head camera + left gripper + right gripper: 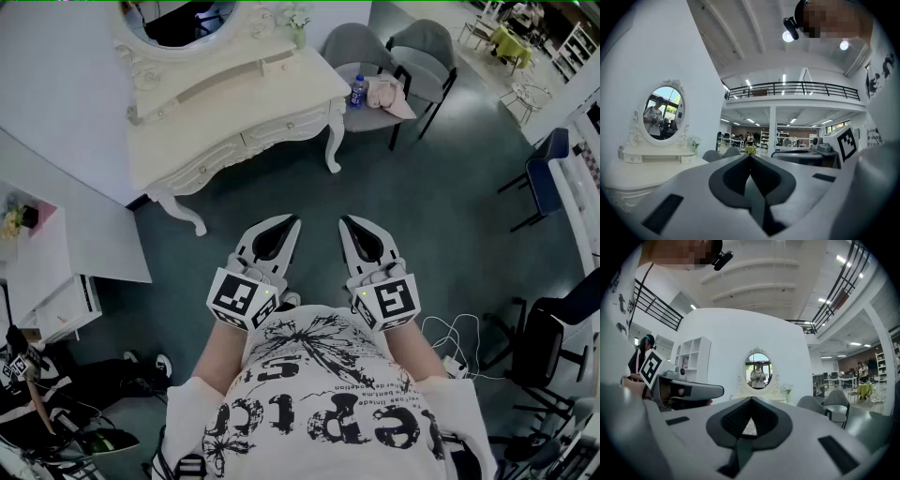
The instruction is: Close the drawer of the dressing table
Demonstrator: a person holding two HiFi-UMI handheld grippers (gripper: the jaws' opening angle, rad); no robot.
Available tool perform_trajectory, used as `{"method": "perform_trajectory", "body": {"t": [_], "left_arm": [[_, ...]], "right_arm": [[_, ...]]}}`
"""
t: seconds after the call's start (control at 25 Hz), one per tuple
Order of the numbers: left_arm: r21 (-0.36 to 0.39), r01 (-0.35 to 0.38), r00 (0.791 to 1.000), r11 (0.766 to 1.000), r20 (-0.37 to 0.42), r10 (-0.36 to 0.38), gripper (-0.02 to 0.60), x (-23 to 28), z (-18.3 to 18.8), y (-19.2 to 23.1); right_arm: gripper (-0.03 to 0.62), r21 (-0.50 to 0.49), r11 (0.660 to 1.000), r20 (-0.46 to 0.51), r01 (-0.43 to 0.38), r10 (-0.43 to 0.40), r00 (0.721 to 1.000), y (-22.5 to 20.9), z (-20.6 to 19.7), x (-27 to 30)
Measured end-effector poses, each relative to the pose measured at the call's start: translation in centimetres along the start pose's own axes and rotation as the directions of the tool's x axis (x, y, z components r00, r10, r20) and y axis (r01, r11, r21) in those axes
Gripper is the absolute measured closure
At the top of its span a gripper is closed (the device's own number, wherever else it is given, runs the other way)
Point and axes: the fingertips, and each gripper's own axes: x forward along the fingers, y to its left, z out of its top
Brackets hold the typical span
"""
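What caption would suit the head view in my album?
A person faces a white dressing table from a few steps back, with the left hand-held gripper and right hand-held gripper both shut and empty.

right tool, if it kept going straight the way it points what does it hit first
Probably the dressing table: the right tool aims at it, with its oval mirror dead ahead. Nothing nearer shows, though depth is unclear.
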Motion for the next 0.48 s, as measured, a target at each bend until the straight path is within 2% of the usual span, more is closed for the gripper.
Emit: {"method": "perform_trajectory", "body": {"t": [0.12, 0.48], "left_arm": [[0.013, -0.003, 1.0, 1.0, -0.011, 0.003, 0.563, 0.1, -0.1, 0.1], [-0.016, 0.0, 1.0, 1.0, -0.007, 0.0, 0.561, 0.4, -0.4, 1.7]], "right_arm": [[0.577, 0.0, 1.0, -0.001, 0.004, -0.004, 1.0, -0.1, 0.0, 0.0], [0.577, -0.002, 1.0, -0.011, 0.011, -0.011, 1.0, 0.1, -0.3, 1.1]]}}
